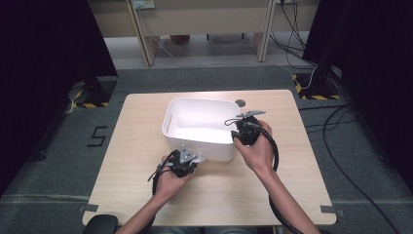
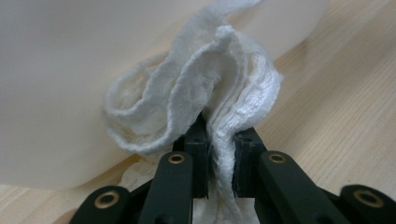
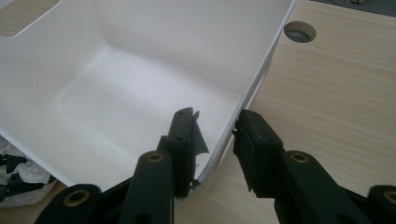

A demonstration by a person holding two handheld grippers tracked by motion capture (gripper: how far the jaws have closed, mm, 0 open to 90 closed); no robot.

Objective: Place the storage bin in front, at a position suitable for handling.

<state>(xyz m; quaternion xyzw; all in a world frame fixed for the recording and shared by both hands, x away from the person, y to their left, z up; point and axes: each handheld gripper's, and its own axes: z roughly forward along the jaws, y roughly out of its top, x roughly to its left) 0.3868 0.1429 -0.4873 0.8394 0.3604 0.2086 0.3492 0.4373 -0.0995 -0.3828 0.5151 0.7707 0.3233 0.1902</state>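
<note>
Item: white cloth (image 2: 196,88), crumpled, soft, ribbed weave. It was pinched in the left tool (image 2: 219,163), whose jaws stood closed on a fold of it, the rest bunching up just ahead of the jaw tips. In the high view the left tool (image 1: 187,161) sat low over the tabletop (image 1: 146,146), just outside the near wall of the tub, with a scrap of cloth (image 1: 198,157) showing at its front.

Item: white plastic tub (image 1: 195,117), open-topped, with a handle slot in its left wall and nothing lying on its floor. Directly ahead of the left tool its near wall (image 2: 70,70) rose pale and close, touching or nearly touching the cloth; which of the two could not be told.

Item: right tool (image 3: 217,140). Its jaws straddled the right-hand rim of the tub (image 3: 261,70), one inside and one outside. Whether the pads pressed on the wall could not be told. In the high view the right tool (image 1: 246,131) sat at that same rim.

Step in hand, as judged: steadying the tub while the cloth was brought to it, either for wiping the wall or for dropping in.

Next move, as judged: the left tool would need to lift the cloth above the near rim and carry it forward over the floor of the tub, keeping its pinch until the cloth hung clear of the wall.
</note>
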